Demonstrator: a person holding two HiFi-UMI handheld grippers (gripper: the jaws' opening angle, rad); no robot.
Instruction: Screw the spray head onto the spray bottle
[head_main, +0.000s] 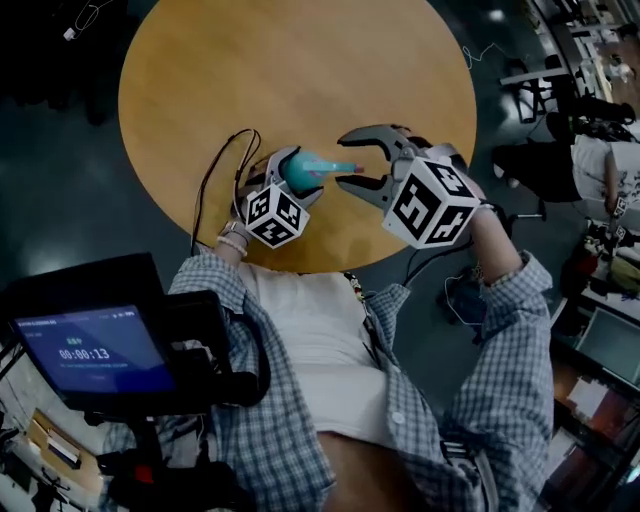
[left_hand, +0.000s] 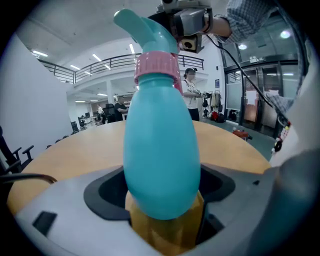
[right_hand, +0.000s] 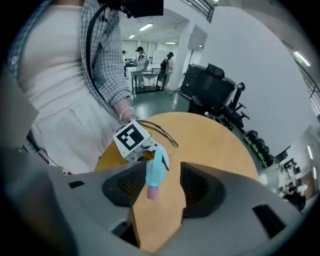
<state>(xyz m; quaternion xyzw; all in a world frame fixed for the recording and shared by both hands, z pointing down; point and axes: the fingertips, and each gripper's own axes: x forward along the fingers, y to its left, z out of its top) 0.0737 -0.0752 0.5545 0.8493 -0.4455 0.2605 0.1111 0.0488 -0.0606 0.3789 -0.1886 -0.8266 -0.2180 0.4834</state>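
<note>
A teal spray bottle (head_main: 300, 170) lies tilted in my left gripper (head_main: 298, 177), which is shut on its rounded body (left_hand: 160, 150). A pink collar (left_hand: 156, 67) and a teal spray head (left_hand: 142, 27) sit on the bottle's neck. In the head view the head end points right, toward my right gripper (head_main: 347, 160). That gripper is open, its jaws spread wide either side of the head end, touching nothing. From the right gripper view the bottle (right_hand: 157, 167) shows pink end (right_hand: 152, 192) first, beyond my right gripper (right_hand: 160, 192).
All this hangs over the near edge of a round wooden table (head_main: 300, 60). A black cable (head_main: 212, 180) loops from the left gripper across the tabletop. A dark screen unit (head_main: 90, 350) sits at the person's lower left. Chairs and people stand beyond the table.
</note>
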